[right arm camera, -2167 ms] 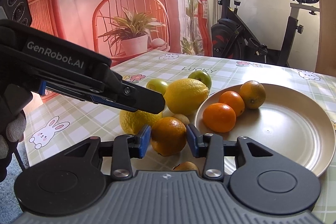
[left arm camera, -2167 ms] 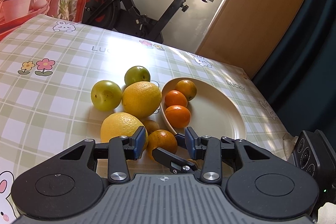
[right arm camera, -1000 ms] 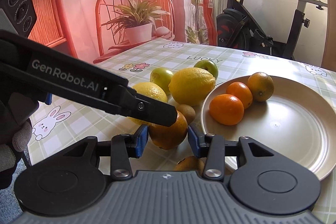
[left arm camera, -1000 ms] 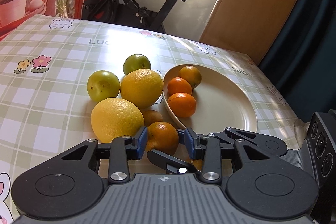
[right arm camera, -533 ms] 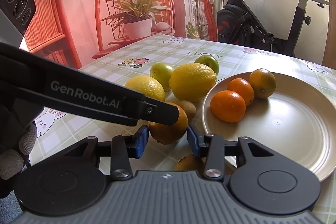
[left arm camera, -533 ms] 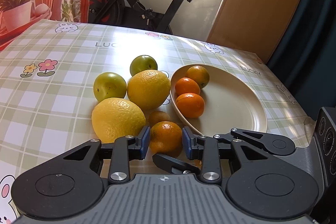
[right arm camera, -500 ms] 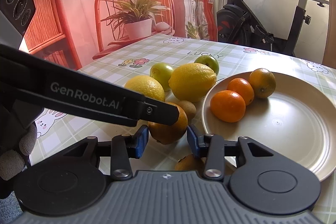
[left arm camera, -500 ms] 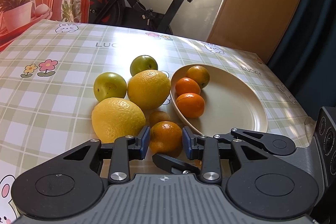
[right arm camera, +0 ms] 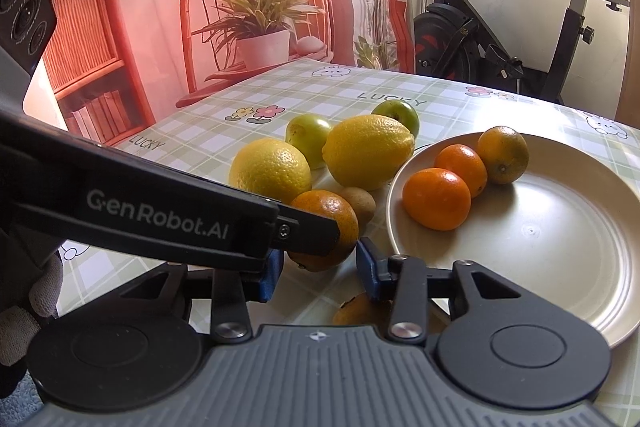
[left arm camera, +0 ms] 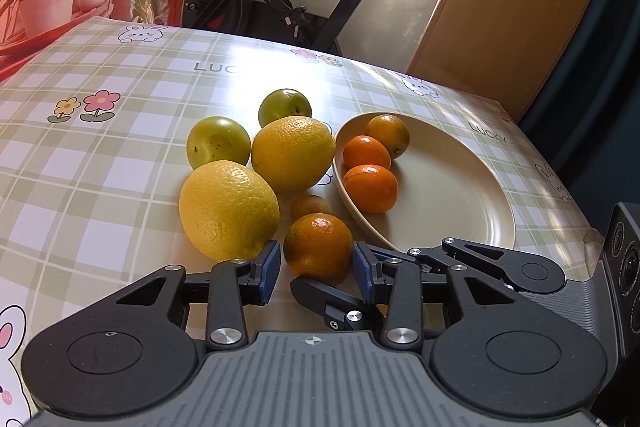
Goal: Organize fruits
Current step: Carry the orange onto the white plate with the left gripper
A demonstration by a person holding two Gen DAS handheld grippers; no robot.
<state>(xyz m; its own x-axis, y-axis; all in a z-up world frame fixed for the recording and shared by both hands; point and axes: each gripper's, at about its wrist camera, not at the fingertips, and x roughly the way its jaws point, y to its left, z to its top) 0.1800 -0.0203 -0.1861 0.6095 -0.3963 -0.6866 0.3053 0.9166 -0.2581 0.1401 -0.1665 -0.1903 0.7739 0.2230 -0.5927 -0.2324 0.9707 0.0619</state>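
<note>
The left claw (left arm camera: 316,269) just widened slightly around the orange (left arm camera: 318,249).

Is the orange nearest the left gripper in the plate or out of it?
Out. The orange rests on the tablecloth, just outside the rim of the plate.

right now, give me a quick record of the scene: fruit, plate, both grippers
plate: holds three oranges
tablecloth: two lemons, two green fruits, small brown fruit, loose orange
loose orange: beside the plate's rim, between the left gripper's pads
left gripper: jaws have just been opening; the loose orange sits between them, not pressed
right gripper: open, grips nothing, points at the same orange
partly hidden orange: low under the right gripper
</note>
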